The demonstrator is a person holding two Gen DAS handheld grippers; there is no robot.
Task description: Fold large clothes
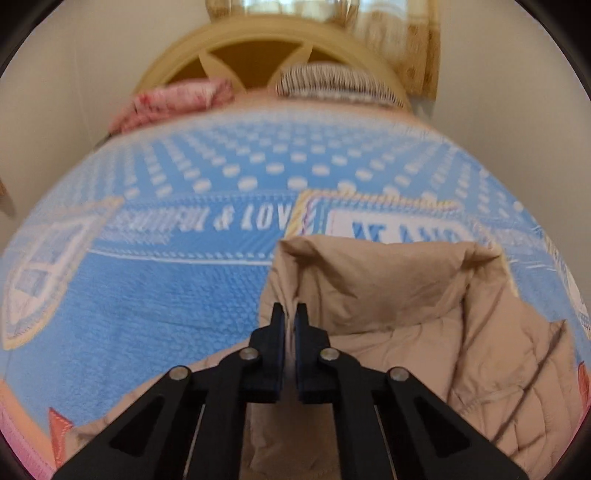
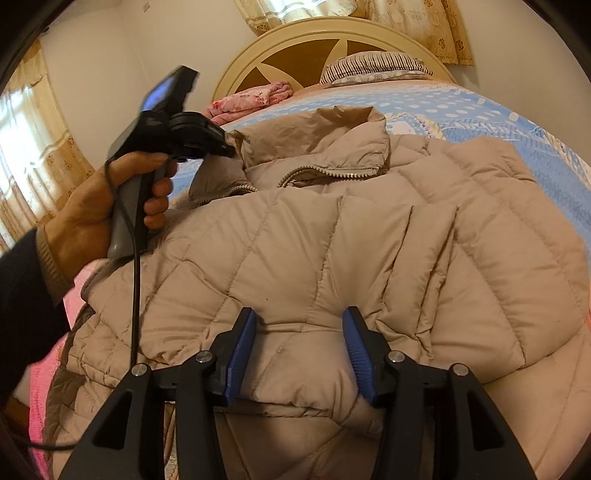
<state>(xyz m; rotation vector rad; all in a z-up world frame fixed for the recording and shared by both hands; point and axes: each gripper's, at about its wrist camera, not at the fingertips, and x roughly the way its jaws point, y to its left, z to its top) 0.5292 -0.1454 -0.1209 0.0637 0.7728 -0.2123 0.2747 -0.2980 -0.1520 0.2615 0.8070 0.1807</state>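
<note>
The beige quilted jacket [image 2: 332,236] lies spread on the bed, over a blue blanket [image 1: 147,295] w/ white dots and lettering.

Right gripper [image 2: 300,354]: jaws wide, blue pads either side of a puffy fold at the jacket's near hem. The fold bulges up btwn the two jaws; pads look to touch the fabric but aren't pressed together on it. Ahead of these jaws the jacket runs up to its collar [image 2: 325,140], zip edge showing just below it.

Left gripper [image 1: 290,314]: jaws narrow, only a thin slit btwn them, w/ a fold of jacket fabric at the tips. In the right wrist view the left gripper [image 2: 229,149] sits up-left of the right jaws, its tip meeting the collar's left corner, so it looks clamped on the jacket there. The person's left hand [image 2: 110,199] wraps the grey handle, cable hanging down from it.

In the left wrist view most of the jacket [image 1: 424,314] sits right of and under the left jaws; bare blanket lies to the left.

Far beyond both jaws: cream headboard [image 2: 317,40], striped pillow [image 2: 373,66], a pink bundled cloth [image 2: 251,98]. Curtains [image 2: 417,22] hang behind the headboard.
</note>
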